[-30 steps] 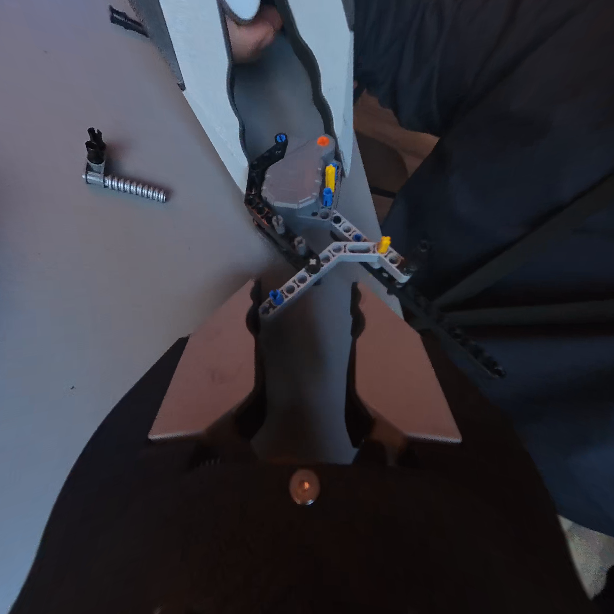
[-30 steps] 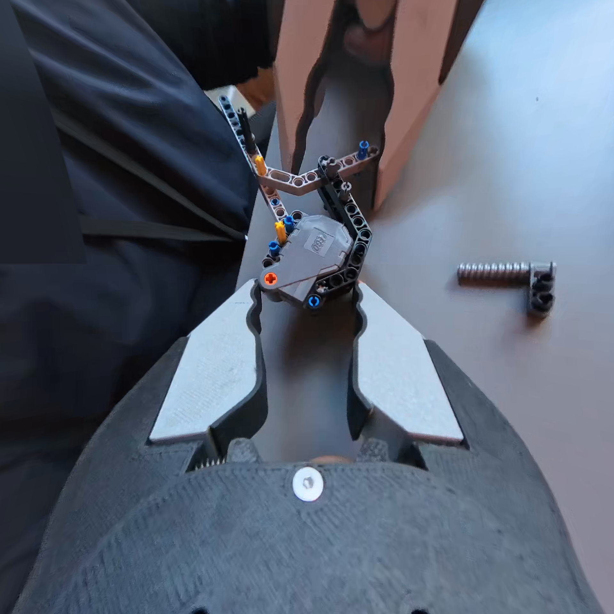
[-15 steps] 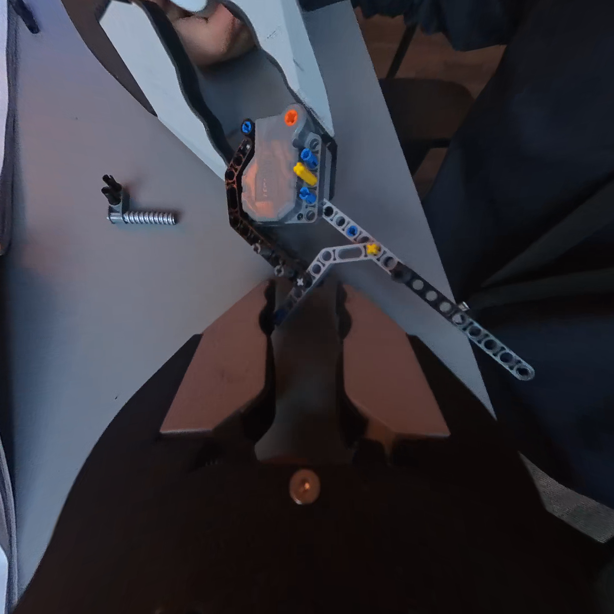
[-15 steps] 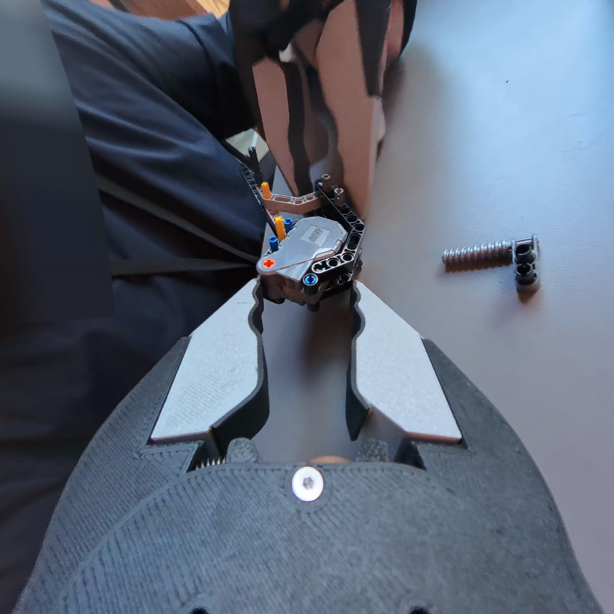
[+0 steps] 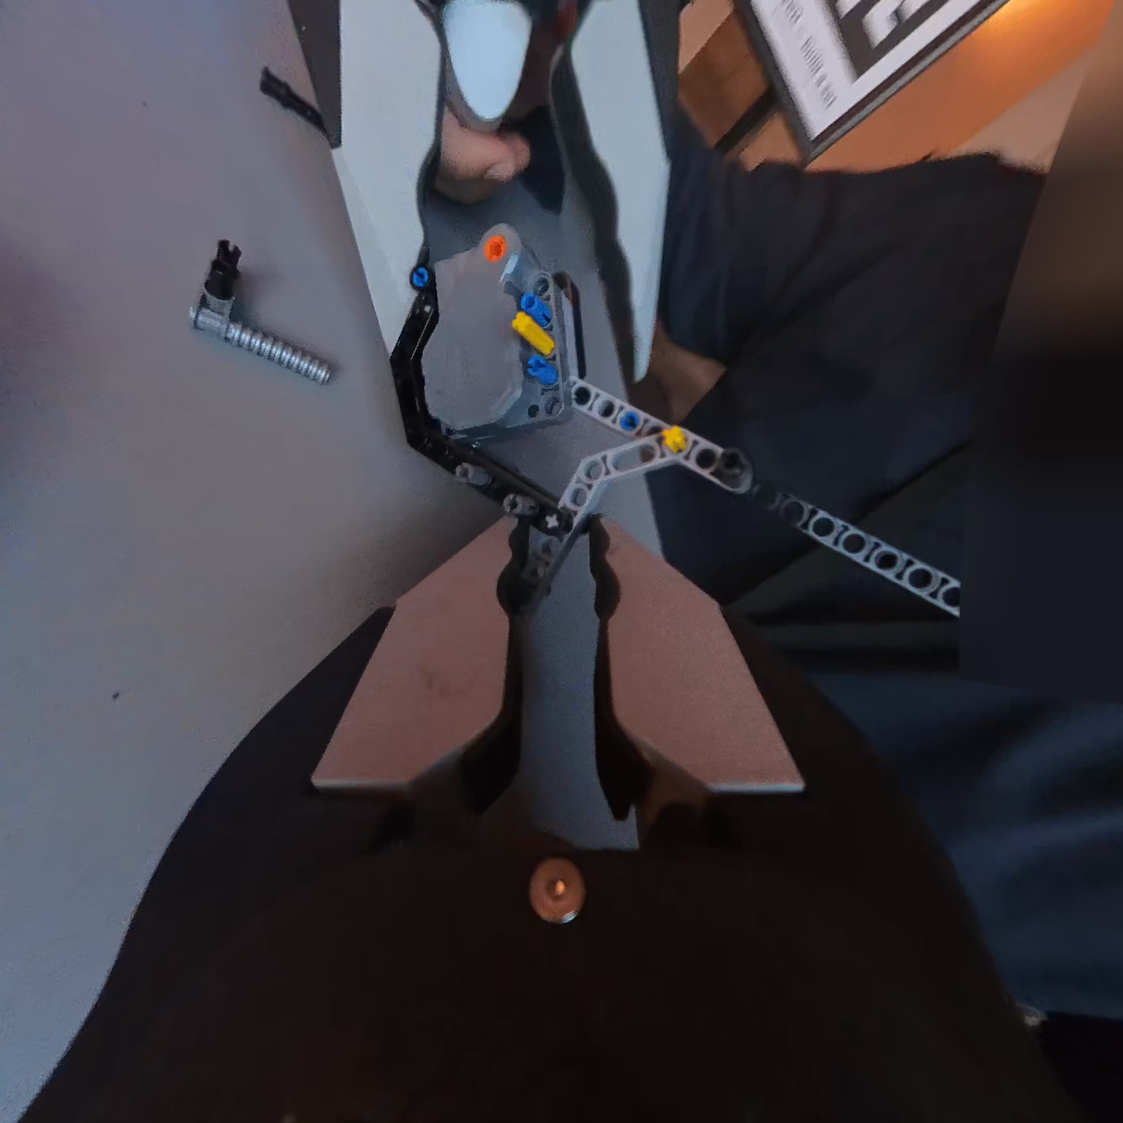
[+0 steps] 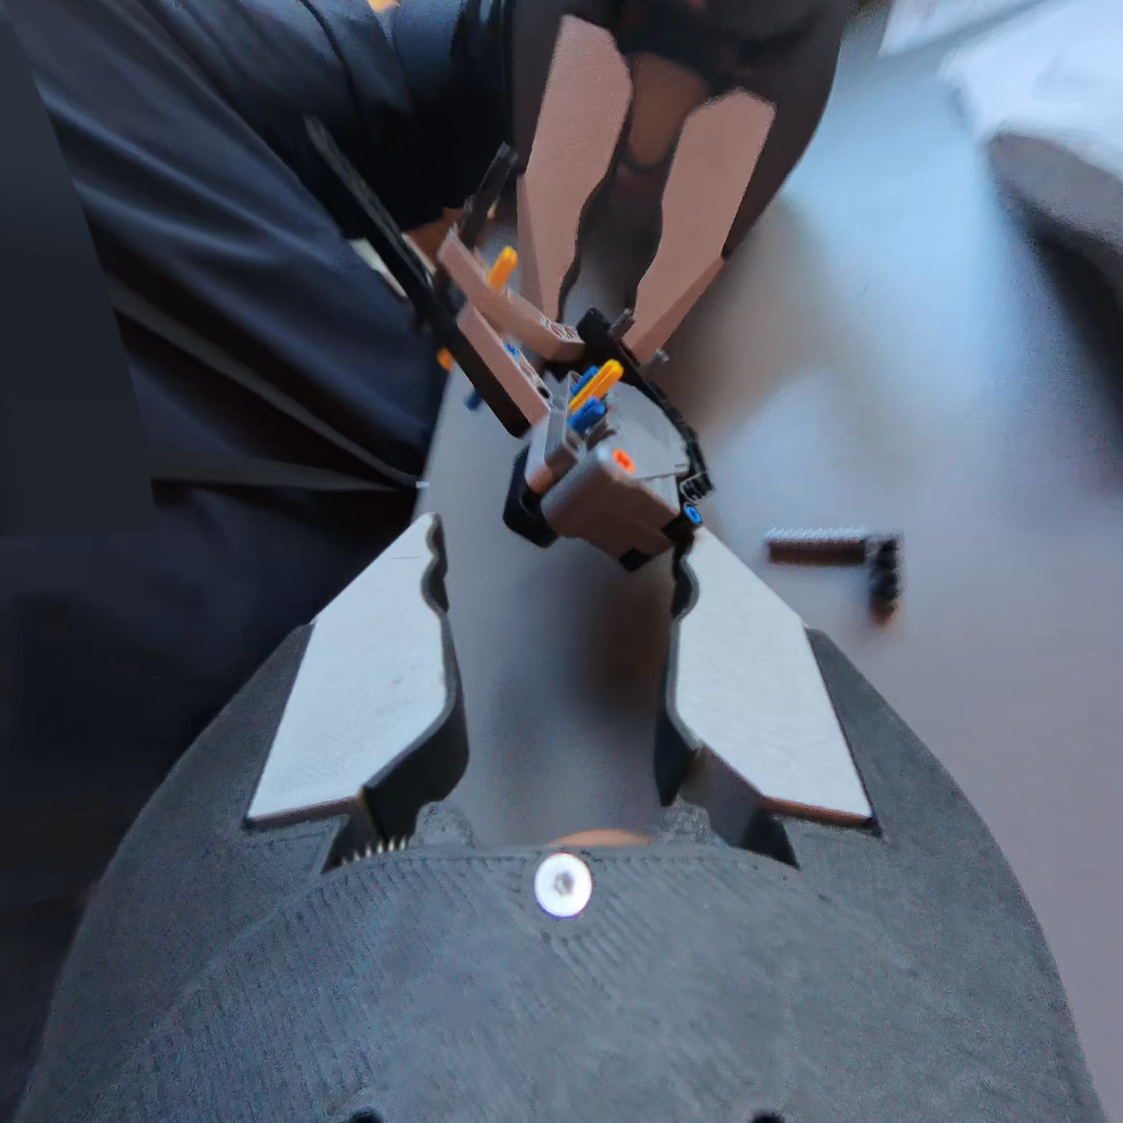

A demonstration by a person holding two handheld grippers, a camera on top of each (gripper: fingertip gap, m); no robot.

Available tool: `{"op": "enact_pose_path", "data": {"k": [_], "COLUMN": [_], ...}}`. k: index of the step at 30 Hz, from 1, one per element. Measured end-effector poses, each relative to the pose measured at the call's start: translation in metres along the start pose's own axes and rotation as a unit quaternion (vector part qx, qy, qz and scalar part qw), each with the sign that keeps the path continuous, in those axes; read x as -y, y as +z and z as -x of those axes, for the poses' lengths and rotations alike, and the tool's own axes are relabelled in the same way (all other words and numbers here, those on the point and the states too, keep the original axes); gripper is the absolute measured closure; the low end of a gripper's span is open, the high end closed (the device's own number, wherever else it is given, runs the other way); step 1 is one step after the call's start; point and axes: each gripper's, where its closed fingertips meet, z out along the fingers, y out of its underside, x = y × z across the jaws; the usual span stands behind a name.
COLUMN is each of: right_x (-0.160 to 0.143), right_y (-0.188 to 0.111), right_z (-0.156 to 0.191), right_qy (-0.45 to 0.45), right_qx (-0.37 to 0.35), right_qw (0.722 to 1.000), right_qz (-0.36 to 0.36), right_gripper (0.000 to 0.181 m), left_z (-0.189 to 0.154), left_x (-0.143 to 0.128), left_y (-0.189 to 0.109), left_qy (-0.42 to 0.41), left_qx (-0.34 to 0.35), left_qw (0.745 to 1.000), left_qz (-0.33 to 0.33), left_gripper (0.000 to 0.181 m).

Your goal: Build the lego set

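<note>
The grey table (image 5: pixel 152 547) carries a ribbed metal axle with connector (image 5: pixel 261 340) and a small black pin (image 5: pixel 285 100).

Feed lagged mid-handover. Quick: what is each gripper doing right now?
Left gripper: shut on the lego assembly at its bent grey beam.
Right gripper: open, one finger touching the assembly's motor end.

table (image 5: pixel 152 516): grey, matte, a few dark specks
dark clothing (image 5: pixel 881 316): person's, just past table edge
framed printed sheet (image 5: pixel 851 54): top right, blurred, dark border
wood surface (image 5: pixel 723 91): orange-brown, beside the sheet
</note>
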Motion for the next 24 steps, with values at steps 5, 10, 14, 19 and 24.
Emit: {"op": "enact_pose_path", "data": {"k": [5, 10, 14, 19, 24], "right_x": [0.018, 0.024, 0.024, 0.020, 0.018], "right_y": [-0.007, -0.010, -0.011, -0.011, -0.007], "right_z": [-0.016, -0.021, -0.021, -0.020, -0.021], "right_qy": [-0.120, -0.152, -0.168, -0.143, -0.154], "right_qx": [-0.120, -0.151, -0.159, -0.138, -0.144], "right_qw": [0.985, 0.976, 0.972, 0.979, 0.977], "right_qz": [-0.027, -0.042, -0.043, -0.037, -0.029], "right_gripper": [0.124, 0.127, 0.144, 0.140, 0.129], "left_z": [-0.013, -0.023, -0.026, -0.025, -0.020], "left_x": [0.011, 0.012, 0.008, 0.012, 0.010], "left_y": [-0.006, -0.001, 0.002, -0.003, -0.006], "left_qy": [-0.051, -0.064, -0.058, -0.050, -0.004], "left_qx": [-0.078, -0.115, -0.120, -0.115, -0.066], "left_qw": [0.995, 0.990, 0.991, 0.991, 0.997], "left_qz": [-0.044, -0.042, -0.029, -0.042, -0.028], "left_gripper": [0.165, 0.168, 0.168, 0.170, 0.170]}}
